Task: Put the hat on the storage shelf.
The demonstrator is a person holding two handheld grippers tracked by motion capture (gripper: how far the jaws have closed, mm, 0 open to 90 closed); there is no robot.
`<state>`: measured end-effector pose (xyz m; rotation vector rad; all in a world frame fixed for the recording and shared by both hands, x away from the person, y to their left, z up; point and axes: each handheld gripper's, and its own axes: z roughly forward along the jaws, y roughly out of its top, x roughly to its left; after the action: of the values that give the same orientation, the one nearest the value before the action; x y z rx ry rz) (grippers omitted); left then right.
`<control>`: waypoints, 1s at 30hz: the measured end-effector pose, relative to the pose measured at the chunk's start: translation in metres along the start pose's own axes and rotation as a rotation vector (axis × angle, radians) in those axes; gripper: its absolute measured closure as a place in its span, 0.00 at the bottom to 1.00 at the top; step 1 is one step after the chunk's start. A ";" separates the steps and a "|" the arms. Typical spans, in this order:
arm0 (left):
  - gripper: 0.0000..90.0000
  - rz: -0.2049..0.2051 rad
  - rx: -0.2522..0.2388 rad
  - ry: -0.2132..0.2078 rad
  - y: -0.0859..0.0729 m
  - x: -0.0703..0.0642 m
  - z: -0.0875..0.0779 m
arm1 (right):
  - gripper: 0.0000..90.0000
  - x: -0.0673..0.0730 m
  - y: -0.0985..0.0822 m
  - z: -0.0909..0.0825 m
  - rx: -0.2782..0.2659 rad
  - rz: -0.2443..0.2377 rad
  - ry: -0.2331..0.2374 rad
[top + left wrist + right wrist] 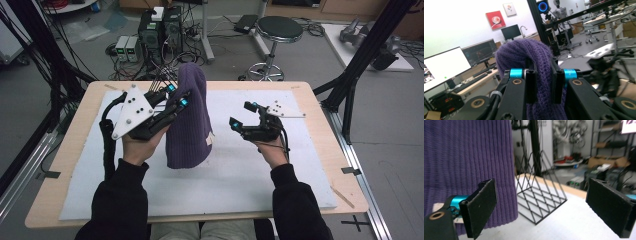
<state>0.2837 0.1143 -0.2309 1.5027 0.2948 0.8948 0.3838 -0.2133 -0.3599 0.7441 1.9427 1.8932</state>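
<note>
A purple knitted beanie (187, 125) hangs above the white mat, its lower rim just over the cloth and a small white label on its right edge. My left gripper (178, 96) is shut on the beanie's upper part, seen from the left. In the left gripper view the knit (524, 52) bulges up between the two jaws of my left gripper (544, 83) and over them. My right gripper (241, 114) stands open to the right of the beanie, apart from it. In the right gripper view the beanie (466, 155) hangs at the left, beyond my right gripper's (544, 205) wide-spread jaws.
A white mat (280, 170) covers most of the wooden table (345, 200). A black lattice (537, 195) stands on the mat near the far edge. Black frame posts (350, 85) rise at the table's right, cables and computers (160, 30) lie on the floor behind, and a stool (279, 30) stands there.
</note>
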 end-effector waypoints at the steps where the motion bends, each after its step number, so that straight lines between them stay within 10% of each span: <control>1: 0.88 0.002 -0.003 -0.004 0.001 0.000 0.001 | 0.10 0.001 0.001 0.005 0.011 -0.004 0.002; 11: 0.88 0.033 -0.027 -0.061 0.015 -0.005 0.008 | 0.10 0.004 -0.008 0.033 0.062 0.045 0.194; 18: 0.88 0.048 -0.043 -0.111 0.018 -0.013 0.015 | 0.13 0.003 -0.011 0.037 0.068 0.083 0.245; 26: 0.88 0.052 -0.070 -0.161 0.016 -0.017 0.018 | 0.35 0.009 -0.011 0.039 0.087 0.061 0.343; 30: 0.87 0.058 -0.056 -0.150 0.014 -0.016 0.018 | 0.75 0.016 -0.010 0.039 0.120 0.020 0.327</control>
<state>0.2802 0.0881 -0.2214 1.5238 0.1162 0.8243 0.3912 -0.1721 -0.3699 0.5115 2.2679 2.0284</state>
